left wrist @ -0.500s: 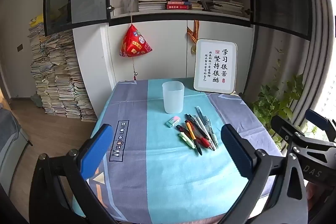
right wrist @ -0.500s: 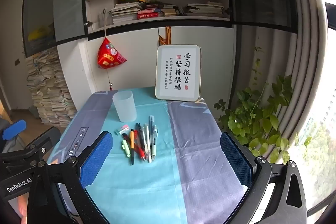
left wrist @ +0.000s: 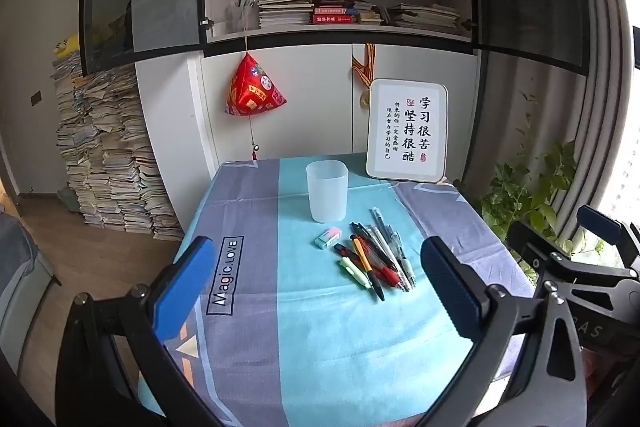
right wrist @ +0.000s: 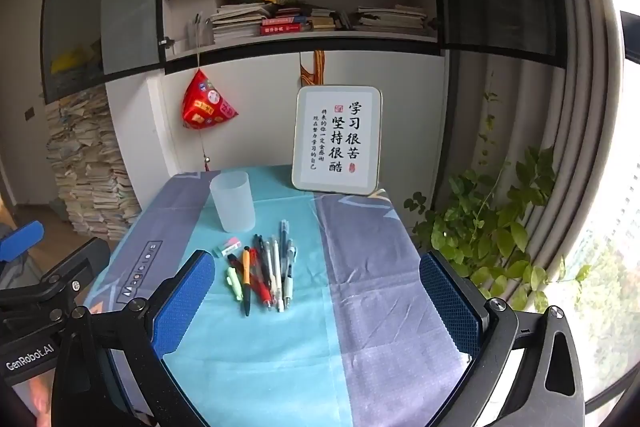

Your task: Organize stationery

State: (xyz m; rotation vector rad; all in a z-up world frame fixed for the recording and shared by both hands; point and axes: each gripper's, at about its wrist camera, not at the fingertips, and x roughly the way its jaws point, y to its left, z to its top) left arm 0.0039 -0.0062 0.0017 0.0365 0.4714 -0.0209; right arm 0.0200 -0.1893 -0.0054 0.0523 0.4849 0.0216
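Blue pads faced each other across a wide gap on the left gripper (left wrist: 316,291) at the bottom of its frame, with nothing between them; the right gripper (right wrist: 316,303) stood just as wide and empty low in its own view. Beyond them lay a tablecloth (left wrist: 280,327) in teal and grey bands. Near the middle of the frame a loose bunch of pens (left wrist: 380,259) lay on the teal band, a small eraser (left wrist: 327,237) just to their left. Farther back, above the eraser, a frosted cup (left wrist: 327,191) stood upright. At the table's far edge, right of centre, a framed sign (left wrist: 407,131) leaned upright.
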